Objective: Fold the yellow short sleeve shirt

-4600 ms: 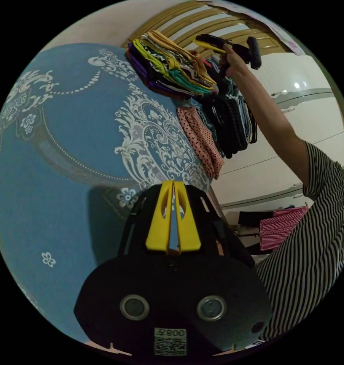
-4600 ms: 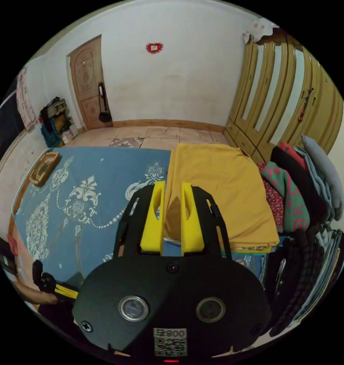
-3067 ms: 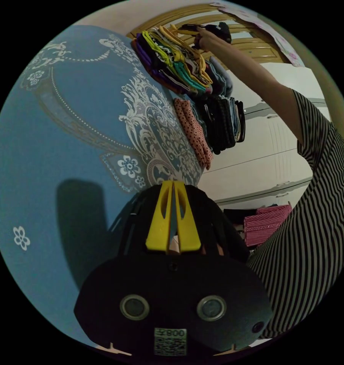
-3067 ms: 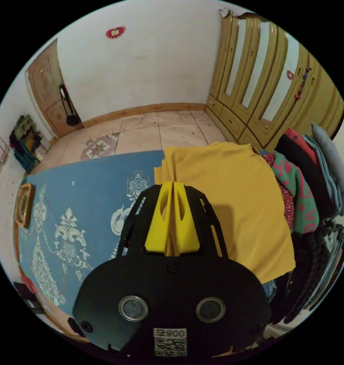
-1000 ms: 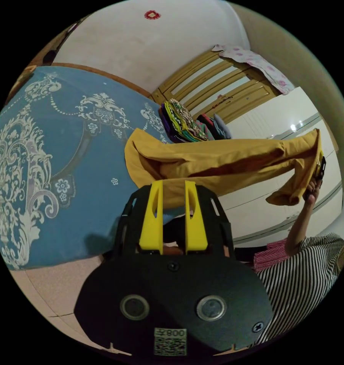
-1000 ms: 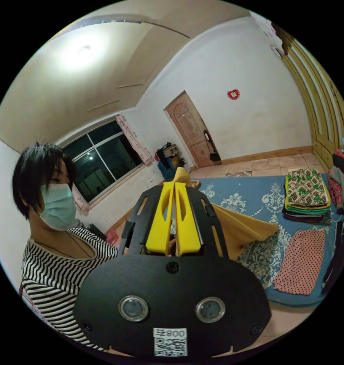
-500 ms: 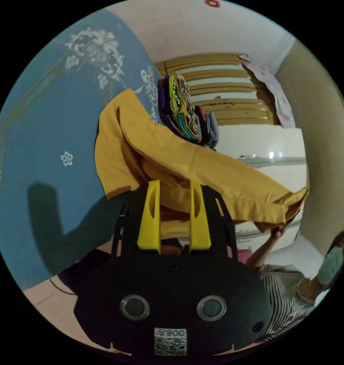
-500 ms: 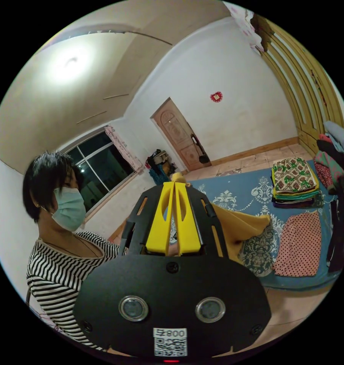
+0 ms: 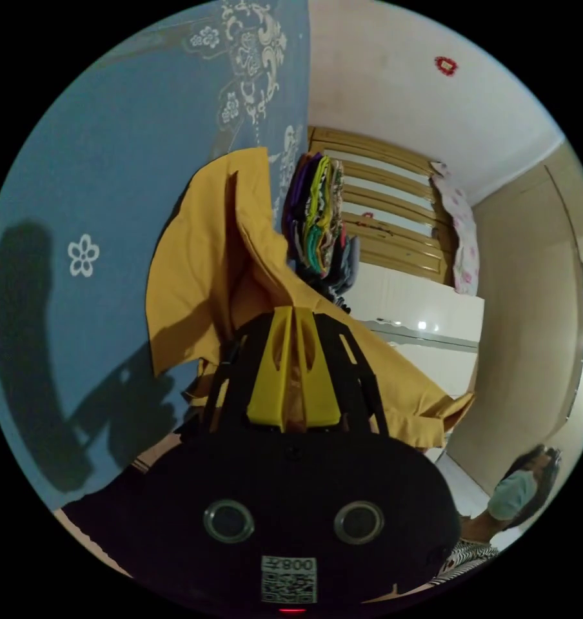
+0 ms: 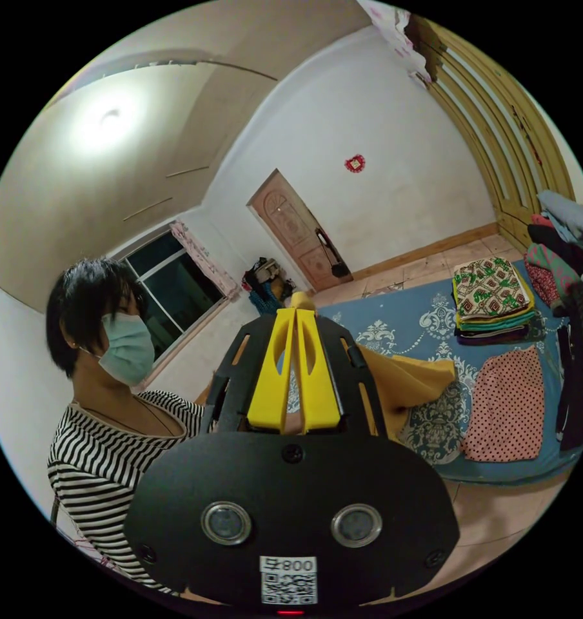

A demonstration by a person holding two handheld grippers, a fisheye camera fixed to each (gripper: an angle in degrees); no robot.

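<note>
Above the blue patterned bedspread (image 9: 79, 161), yellow shirt (image 9: 201, 271) hangs bunched; left gripper (image 9: 294, 322) and right gripper (image 10: 294, 322) each pinch its cloth. Step: lifting and opening out. Next, likely: spread it flat on the bedspread before folding.

Folded clothes stack (image 10: 494, 295) on blue patterned bedspread (image 10: 427, 325), polka-dot garment (image 10: 507, 412) beside; wood door (image 10: 298, 232) in bkgd.
</note>
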